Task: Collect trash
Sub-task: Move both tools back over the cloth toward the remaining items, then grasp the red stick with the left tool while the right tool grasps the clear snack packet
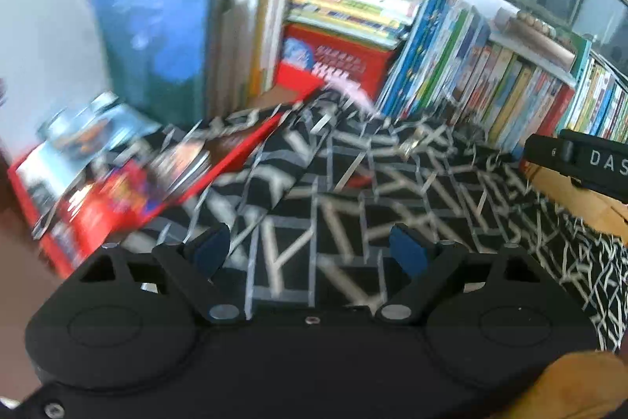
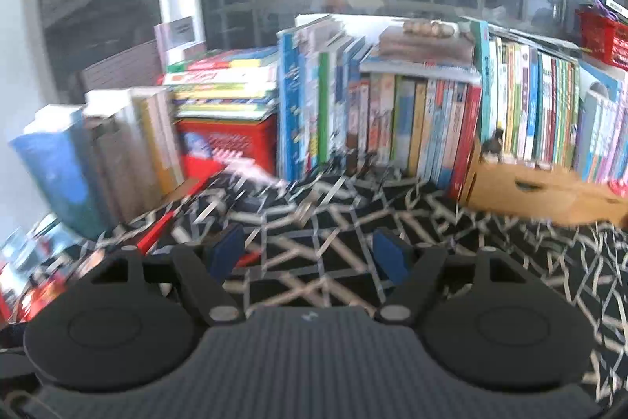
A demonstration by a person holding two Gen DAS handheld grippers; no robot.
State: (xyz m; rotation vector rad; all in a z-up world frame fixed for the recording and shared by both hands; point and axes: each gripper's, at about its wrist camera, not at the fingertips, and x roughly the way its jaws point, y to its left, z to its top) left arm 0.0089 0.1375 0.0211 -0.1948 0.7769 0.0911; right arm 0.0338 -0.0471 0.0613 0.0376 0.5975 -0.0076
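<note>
Left wrist view: no trash discernible on black-and-white patterned cloth [image 1: 353, 191]

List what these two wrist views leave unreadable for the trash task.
- Trash: none identifiable; motion blur smears the patterned cloth in both views.
- Red box, left wrist view: blurred and partly under the cloth; contents unclear.
- Cardboard box, right wrist view: cut by the edge; inside hidden.

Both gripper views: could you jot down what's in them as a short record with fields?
surface: black-and-white patterned cloth
behind it: row of upright books, red crate under a flat stack
right side: cardboard box
left gripper: open, nothing between fingers
right gripper: open, nothing between fingers
trash: none clearly visible; image blurred
</note>
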